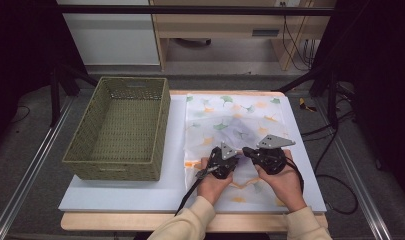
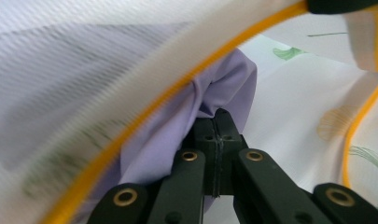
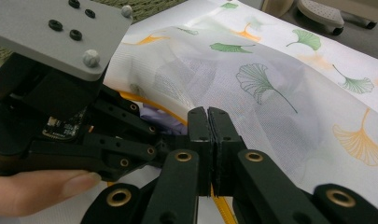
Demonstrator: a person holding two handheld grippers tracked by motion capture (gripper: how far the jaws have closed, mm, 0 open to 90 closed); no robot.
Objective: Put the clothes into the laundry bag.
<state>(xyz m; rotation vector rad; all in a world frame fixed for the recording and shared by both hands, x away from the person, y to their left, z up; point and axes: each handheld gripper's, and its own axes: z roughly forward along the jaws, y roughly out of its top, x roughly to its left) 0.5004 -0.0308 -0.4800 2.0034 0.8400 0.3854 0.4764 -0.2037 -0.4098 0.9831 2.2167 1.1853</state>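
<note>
A white table (image 1: 120,192) carries everything here, and the biggest thing on it is the woven green basket (image 1: 121,127) sitting on its left half, open side up. To the right of it lies a sheer white bag (image 1: 240,125) printed with green and orange leaves, spread flat across the right half of the table, its near edge trimmed with an orange zipper (image 2: 144,116). Through the mesh you can make out a pale purple cloth (image 2: 177,140) inside the bag, bunched up near the opening.

Both hands come in from the near edge, close together over the bag's near part. The left gripper (image 1: 224,161) has its jaws pressed tight together, right at the bunched purple cloth under the lifted zipper edge; whether any cloth is pinched between them, I cannot tell. The right gripper (image 1: 264,154) sits just beside it, almost touching, jaws clamped together too, down at the orange zipper edge, and again a grip on the fabric is not clear from here. A thumb (image 3: 42,189) of the left hand rests along the left gripper's body.
</note>
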